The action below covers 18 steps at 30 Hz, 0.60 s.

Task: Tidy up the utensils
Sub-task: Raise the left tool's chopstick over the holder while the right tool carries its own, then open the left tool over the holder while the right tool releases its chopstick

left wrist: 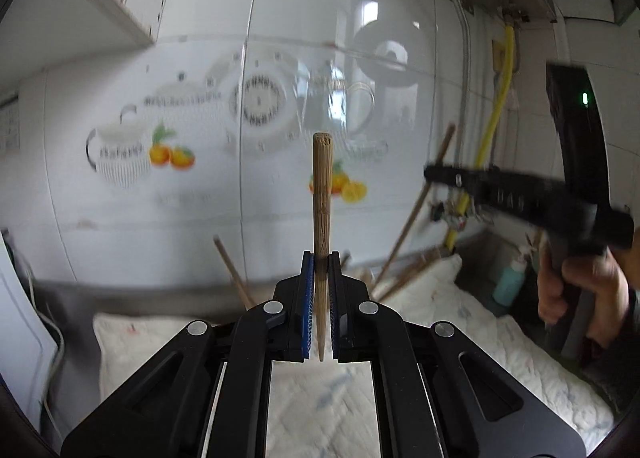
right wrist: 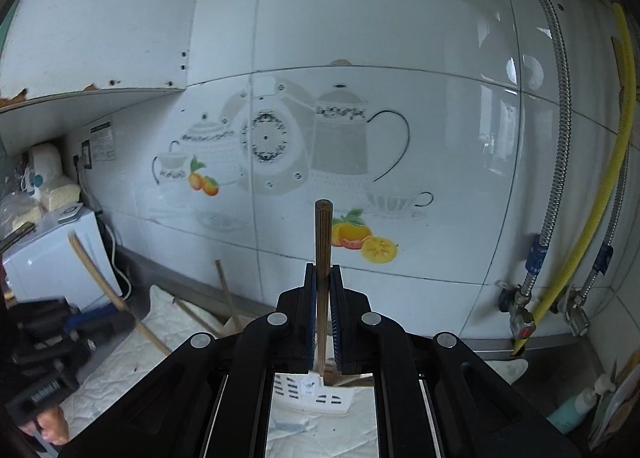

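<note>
My left gripper [left wrist: 321, 258] is shut on a wooden chopstick [left wrist: 322, 193] that stands upright between its pads, thick end up. My right gripper [right wrist: 323, 270] is shut on a second wooden chopstick [right wrist: 323, 238], also upright. In the left wrist view the right gripper [left wrist: 432, 173] is at the right, holding its chopstick [left wrist: 416, 209] tilted. In the right wrist view the left gripper [right wrist: 76, 322] is at the lower left with its chopstick [right wrist: 104, 286] tilted. A white slotted utensil holder [right wrist: 312, 392] sits below the right gripper. More chopsticks [left wrist: 404, 274] lean there.
A white quilted cloth [left wrist: 480, 334] covers the counter. A tiled wall with a teapot print [right wrist: 340, 137] stands right ahead. A white appliance [right wrist: 52, 258] is at the left. Pipes and a yellow hose [right wrist: 592, 197] run down the right. A teal bottle [right wrist: 576, 406] stands in the right corner.
</note>
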{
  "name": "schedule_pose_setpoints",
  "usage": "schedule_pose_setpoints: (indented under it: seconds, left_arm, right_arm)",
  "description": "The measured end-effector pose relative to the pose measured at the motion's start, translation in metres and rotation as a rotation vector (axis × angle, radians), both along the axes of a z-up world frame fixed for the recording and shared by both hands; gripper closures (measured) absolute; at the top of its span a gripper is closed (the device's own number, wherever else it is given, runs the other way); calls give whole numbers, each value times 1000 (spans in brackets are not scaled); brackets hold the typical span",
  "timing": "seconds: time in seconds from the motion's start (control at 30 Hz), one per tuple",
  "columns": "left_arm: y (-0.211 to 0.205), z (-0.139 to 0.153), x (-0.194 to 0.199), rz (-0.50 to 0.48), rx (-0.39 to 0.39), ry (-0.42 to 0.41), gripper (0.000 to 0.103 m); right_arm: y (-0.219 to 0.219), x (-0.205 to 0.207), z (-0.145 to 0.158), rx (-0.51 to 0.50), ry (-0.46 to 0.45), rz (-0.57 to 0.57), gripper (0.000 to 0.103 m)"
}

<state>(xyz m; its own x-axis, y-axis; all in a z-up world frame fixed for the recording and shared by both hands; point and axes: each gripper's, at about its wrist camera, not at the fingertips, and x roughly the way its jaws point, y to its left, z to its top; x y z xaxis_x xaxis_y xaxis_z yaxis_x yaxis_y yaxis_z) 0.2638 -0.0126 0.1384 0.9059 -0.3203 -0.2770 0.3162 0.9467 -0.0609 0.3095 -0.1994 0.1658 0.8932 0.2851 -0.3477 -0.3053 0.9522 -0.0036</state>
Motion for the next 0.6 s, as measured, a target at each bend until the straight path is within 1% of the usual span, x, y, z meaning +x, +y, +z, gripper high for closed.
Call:
schedule_pose_setpoints:
  seconds: [0.1, 0.17, 0.23, 0.3, 0.43, 0.6]
  left_arm:
    - [-2, 18, 18, 34, 13, -46, 98]
    - [-3, 24, 29, 60, 31, -74, 98]
    - [-4, 23, 43, 76, 30, -61, 98]
    - [-8, 16, 55, 103, 56, -71, 98]
    - [-9, -3, 73, 119, 63, -40, 98]
    - [-6, -26, 90, 121, 60, 28, 98]
  right_arm:
    - [-3, 12, -4, -5, 9, -16, 97]
    - [-3, 21, -11, -26, 25, -25, 97]
    - [-2, 28, -19, -44, 40, -29, 97]
    - [-3, 34, -26, -45, 52, -31, 97]
    - [-5, 43, -41, -44, 80, -26, 97]
    - [-5, 49, -56, -52, 110, -22, 96]
